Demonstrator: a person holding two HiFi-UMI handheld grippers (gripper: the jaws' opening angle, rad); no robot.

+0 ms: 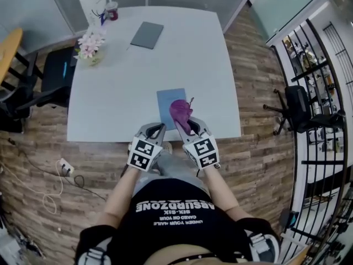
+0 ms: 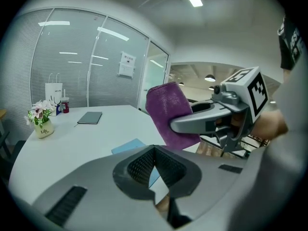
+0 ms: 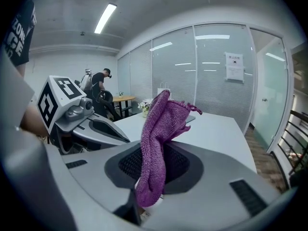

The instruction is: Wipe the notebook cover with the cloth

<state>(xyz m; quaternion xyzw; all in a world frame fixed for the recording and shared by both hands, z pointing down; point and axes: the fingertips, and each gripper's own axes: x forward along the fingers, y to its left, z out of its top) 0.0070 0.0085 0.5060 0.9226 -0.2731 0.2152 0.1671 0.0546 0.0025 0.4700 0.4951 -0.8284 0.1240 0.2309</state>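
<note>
Jaws on my right gripper (image 1: pixel 185 125) are clamped on the purple cloth (image 1: pixel 181 110). In the right gripper view the cloth (image 3: pixel 161 134) stands up out of the pinch, with a short end drooping below it. My left gripper (image 1: pixel 156 130) has its jaws brought together with nothing between them. It sits just left of the right one, over the near edge of the white worktop (image 1: pixel 110 93).

The blue notebook (image 1: pixel 165 99) lies flat on the worktop near that edge, straight ahead of both grippers. From the head view the cloth sits over the notebook's right near part, but I cannot tell whether it touches the cover. In the left gripper view the cloth (image 2: pixel 168 114) is held up to the right of the notebook (image 2: pixel 129 147).

Far across the worktop lies a dark grey notebook (image 1: pixel 147 35). At the far left corner stand a small pot of pink flowers (image 1: pixel 90 46), a white paper bag (image 1: pixel 92 7) and a red cup (image 1: pixel 112 9) — all well apart from the blue notebook.
</note>
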